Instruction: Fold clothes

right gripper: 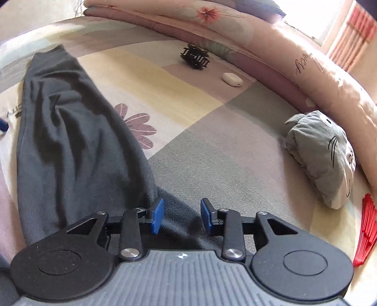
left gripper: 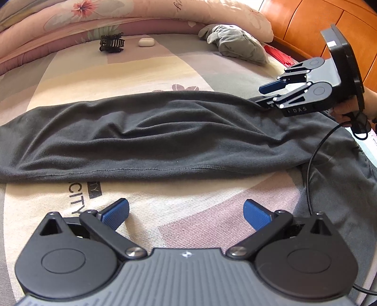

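We have the dark grey garment (left gripper: 165, 136) lying in a long folded band across the bed (left gripper: 188, 223). Our left gripper (left gripper: 186, 214) hangs wide open, empty, short of its hem. Our right gripper (right gripper: 181, 216) stands part-open over the cloth's end, pinching nothing. Best we smooth the ridges before folding crosswise.

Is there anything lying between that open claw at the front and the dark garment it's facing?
Nothing visible. Only bare bedsheet lies between the open left gripper and the dark garment. The hair clip, white case and grey plush sit beyond the garment, near the quilt.
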Available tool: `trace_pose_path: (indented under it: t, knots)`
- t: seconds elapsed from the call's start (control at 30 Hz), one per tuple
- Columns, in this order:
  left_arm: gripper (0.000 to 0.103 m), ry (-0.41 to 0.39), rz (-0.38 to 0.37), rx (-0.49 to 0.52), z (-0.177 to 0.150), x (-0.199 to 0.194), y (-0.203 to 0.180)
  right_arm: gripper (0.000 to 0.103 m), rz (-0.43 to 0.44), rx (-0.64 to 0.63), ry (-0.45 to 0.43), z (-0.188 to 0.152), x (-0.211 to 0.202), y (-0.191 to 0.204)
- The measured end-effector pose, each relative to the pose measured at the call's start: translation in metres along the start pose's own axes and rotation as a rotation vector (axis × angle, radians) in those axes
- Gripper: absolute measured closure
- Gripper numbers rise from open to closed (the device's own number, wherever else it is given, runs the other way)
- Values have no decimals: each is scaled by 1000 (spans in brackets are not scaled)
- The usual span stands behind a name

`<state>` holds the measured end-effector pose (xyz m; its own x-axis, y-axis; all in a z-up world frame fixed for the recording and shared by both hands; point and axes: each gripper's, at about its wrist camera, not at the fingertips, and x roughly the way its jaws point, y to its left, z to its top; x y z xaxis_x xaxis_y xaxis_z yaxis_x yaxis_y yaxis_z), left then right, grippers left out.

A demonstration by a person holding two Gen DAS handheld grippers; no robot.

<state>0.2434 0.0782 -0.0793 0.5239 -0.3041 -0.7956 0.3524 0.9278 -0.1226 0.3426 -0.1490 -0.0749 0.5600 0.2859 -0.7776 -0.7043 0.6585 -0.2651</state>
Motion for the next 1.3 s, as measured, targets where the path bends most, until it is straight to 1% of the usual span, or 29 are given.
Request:
trace_pose_path:
  t: [0.07, 0.13, 0.2, 0.23, 0.27, 0.3, 0.37, 0.4, 0.47, 0.5, 0.53, 0.57, 0.67, 0.7, 0.77, 0.8, 0.83, 0.87, 0.9, 0.93, 1.03, 1.13, 1.17, 1.27, 1.3]
  knots:
    - [1, 4, 2, 1, 0, 1, 0, 56, -6, -59, 2, -1, 2, 5]
    - [1, 4, 2, 2, 0, 1, 0, 51, -7, -91, 3, 1, 5, 6]
    - [1, 4, 1, 2, -1, 1, 0, 52, 22, -92, 11, 4, 11, 2]
    - [1, 4, 1, 1, -1, 1, 1, 62, 52, -84, 14, 4, 13, 0]
    - [1, 3, 0, 0, -1, 1, 1, 74, 102, -62, 16, 4, 13, -3]
    - [1, 3, 0, 0, -1, 1, 1, 96, 135, -42, 16, 5, 12, -3]
    - [1, 2, -1, -2, -1, 1, 1, 98, 91, -49, -3, 5, 9, 1]
    - [1, 2, -1, -2, -1, 0, 2, 99, 52, -19, -20, 6, 10, -2]
    - [1, 2, -2, -3, -1, 0, 2, 100, -45, 87, -56, 10, 15, -16]
    - [1, 1, -3, -3, -2, 0, 2, 102, -96, 145, -67, 12, 18, -23]
    - [1, 0, -6, -3, -2, -1, 2, 102, -125, 191, -58, 14, 22, -30]
    - [1, -1, -8, -3, -2, -1, 2, 102, -119, 231, -53, 15, 24, -36]
    - [1, -3, -7, -15, -1, -2, 5, 99, -92, 264, -97, 15, 11, -36]
    - [1, -3, -5, -21, -1, -2, 7, 94, -64, 268, -118, 16, 4, -32]
    - [1, -4, -1, -28, -1, -3, 8, 92, 7, 268, -154, 16, -8, -24]
    - [1, -5, -1, -29, -1, -3, 8, 87, 54, 263, -159, 17, -10, -19]
    - [1, -6, -2, -29, -1, -3, 8, 78, 93, 253, -161, 17, -11, -13]
    - [1, -8, -3, -27, 0, -4, 7, 73, 115, 234, -155, 19, -9, -5]
    - [1, -9, -5, -23, 0, -5, 6, 63, 136, 214, -149, 20, -8, 3]
    - [1, -9, -7, -21, 0, -5, 5, 58, 153, 199, -142, 21, -5, 10]
    - [1, -4, -6, -16, 0, -4, 5, 58, 168, 195, -104, 24, 9, 25]
    - [1, -8, -10, -20, 1, -6, 6, 57, 179, 263, -45, 19, 19, 37]
    - [1, -13, -15, -23, 1, -7, 7, 56, 208, 266, -40, 17, 15, 42]
    - [1, -17, -23, -38, 2, -8, 10, 47, 364, 205, 25, 16, 1, 52]
    - [1, -17, -20, -40, 2, -9, 11, 42, 403, 181, 44, 17, -2, 55]
